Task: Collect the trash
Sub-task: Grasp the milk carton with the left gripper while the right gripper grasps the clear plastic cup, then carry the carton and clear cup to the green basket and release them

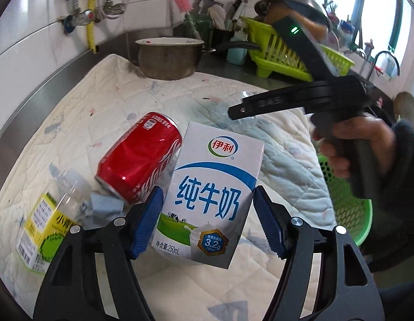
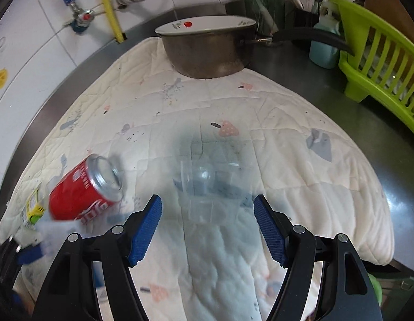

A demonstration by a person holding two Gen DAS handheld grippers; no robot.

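blue ribbed pads [image 1: 150, 222] of the left gripper [image 1: 208, 220] are seen nearest, set on either side of a white-and-blue cardboard milk carton [image 1: 209, 195]; the carton appears lifted clear of the quilted cream mat [image 1: 113, 101], its lower corner hanging over the cloth, so it is judged to be grasped across its narrow faces; the left pad is seen against the carton's side, the right pad's contact is less plain; a grip low on the body is probably chosen so the box stays upright and does not swing.

a red aluminium soda can [image 1: 138, 157] is left lying on its side just behind the carton, apparently touching it; a clear plastic bottle with a yellow-green label [image 1: 43, 230] lies beside the can at the mat's left edge, with a crumpled blue scrap [image 1: 105, 206] between them; these are taken as trash still to be collected.

the right gripper [image 2: 208, 228] is held released, nothing between its pads, aimed down at a clear plastic cup [image 2: 204, 184] lying on the mat; the cup is blurred and its outline is hard to read; the wide stance is judged to suit straddling the cup's body.

a green perforated plastic basket [image 1: 345, 214] is seen low at the right beyond the mat's edge, likely the bin; a steel saucepan [image 2: 207, 50] is left at the mat's far end.
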